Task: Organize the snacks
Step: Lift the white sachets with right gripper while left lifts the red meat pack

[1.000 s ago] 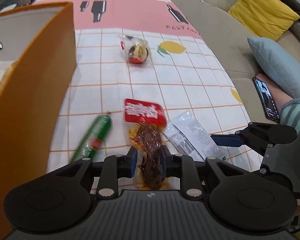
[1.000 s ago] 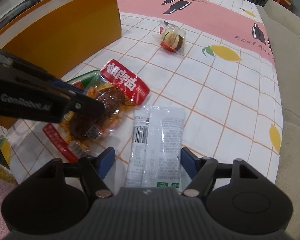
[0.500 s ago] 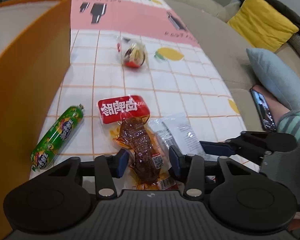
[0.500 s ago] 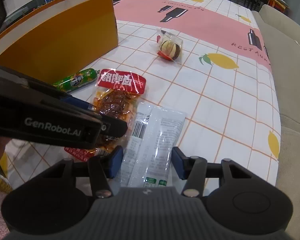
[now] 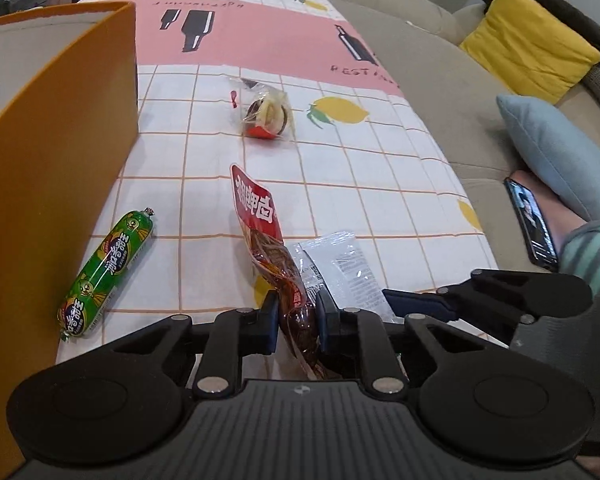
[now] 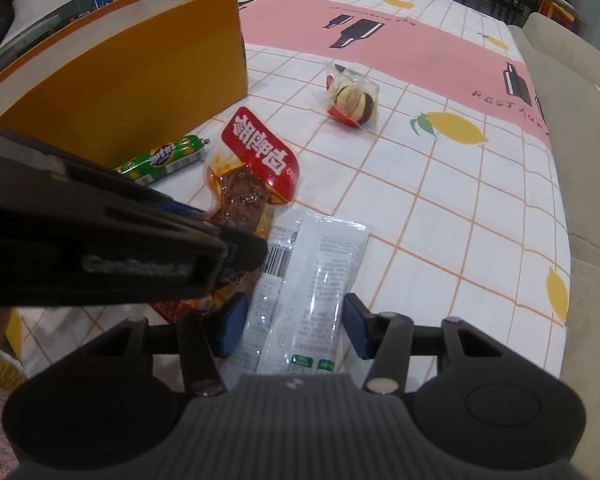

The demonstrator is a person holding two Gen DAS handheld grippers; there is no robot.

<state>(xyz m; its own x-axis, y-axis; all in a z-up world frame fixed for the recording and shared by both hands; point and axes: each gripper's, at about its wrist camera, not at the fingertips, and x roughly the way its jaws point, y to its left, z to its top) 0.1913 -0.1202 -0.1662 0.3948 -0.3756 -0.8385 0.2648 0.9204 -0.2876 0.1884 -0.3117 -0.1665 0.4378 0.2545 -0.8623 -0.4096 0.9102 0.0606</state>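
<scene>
My left gripper is closing on the lower end of a red-topped pack of dark meat snack, whose pads pinch it so it stands twisted up off the cloth. In the right wrist view that gripper crosses from the left over the same pack. My right gripper has its blue pads against both long edges of a white film packet, which lies flat. A green sausage lies beside the orange box. Farther off sits a wrapped round cake.
The checked tablecloth with lemons and a pink band covers the table. A beige sofa runs along its right edge, with a yellow cushion, a blue cushion and a phone beside a person's striped sleeve.
The left jaws opened, then closed on the meat pack, which has turned from flat to standing on edge. The right jaws narrowed around the white packet. The green sausage has shifted closer to the box.
</scene>
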